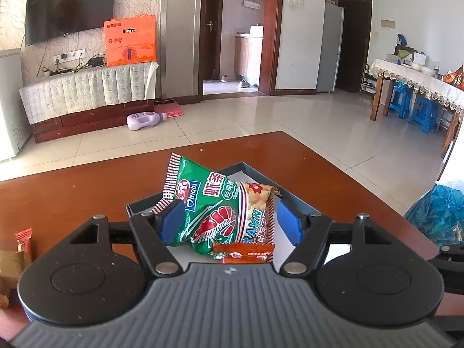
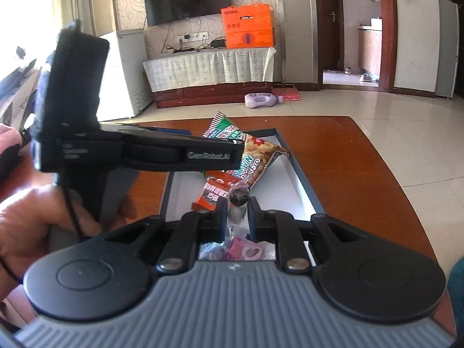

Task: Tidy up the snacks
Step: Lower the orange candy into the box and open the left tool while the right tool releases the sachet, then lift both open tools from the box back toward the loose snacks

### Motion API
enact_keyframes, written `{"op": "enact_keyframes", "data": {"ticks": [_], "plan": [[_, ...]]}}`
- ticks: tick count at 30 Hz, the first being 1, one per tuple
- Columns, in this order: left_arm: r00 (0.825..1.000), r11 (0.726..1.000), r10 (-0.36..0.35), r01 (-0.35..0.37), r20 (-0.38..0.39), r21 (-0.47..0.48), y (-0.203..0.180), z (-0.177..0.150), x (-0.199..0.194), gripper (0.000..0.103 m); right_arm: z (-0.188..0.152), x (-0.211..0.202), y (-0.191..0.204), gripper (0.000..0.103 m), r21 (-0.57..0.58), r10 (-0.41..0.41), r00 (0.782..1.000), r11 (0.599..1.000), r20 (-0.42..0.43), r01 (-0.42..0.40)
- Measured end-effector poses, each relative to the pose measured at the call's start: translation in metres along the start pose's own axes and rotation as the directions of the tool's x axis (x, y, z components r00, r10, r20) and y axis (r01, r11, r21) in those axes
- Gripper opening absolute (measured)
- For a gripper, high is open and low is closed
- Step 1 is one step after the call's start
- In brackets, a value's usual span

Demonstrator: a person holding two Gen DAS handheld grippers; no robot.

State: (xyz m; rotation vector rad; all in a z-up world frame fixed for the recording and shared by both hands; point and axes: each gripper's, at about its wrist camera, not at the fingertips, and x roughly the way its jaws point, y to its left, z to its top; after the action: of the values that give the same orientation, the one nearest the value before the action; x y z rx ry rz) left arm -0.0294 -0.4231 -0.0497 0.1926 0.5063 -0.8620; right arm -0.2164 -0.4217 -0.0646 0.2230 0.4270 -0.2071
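The green prawn-cracker bag (image 1: pixel 207 211) lies tilted in the dark-rimmed white box (image 1: pixel 255 171) on your red-brown table (image 1: pixel 72 191), its top corner poking over the box's far rim. An orange-and-cream prawn-cracker packet (image 1: pixel 256 206) leans against it, and a small orange sachet (image 1: pixel 243 253) lies in front of both. Your left gripper (image 1: pixel 229 220) straddles the green bag with its jaws apart: the left blue pad (image 1: pixel 171 220) is at the bag's edge, the right pad stands clear of it. Your right gripper (image 2: pixel 236 211) is closed on a clear-wrapped sweet with a dark round top (image 2: pixel 238 200), held over the near end of the box, above a pink wrapped snack (image 2: pixel 246 250). Your left hand (image 2: pixel 43 217) shows at the left of the right wrist view. Beyond the table, a purple bottle (image 1: pixel 145 120) lies on the tiled floor.
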Motion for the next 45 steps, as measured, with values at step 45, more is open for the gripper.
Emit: {"op": "enact_keyframes", "data": {"ticks": [45], "plan": [[0.996,0.995,0.084,-0.084,-0.002,-0.06,0.052,-0.011,-0.04,0.08,0.003,0.011,0.02,0.041,-0.007,-0.026,0.999,1.0,0.048,0.026]]}}
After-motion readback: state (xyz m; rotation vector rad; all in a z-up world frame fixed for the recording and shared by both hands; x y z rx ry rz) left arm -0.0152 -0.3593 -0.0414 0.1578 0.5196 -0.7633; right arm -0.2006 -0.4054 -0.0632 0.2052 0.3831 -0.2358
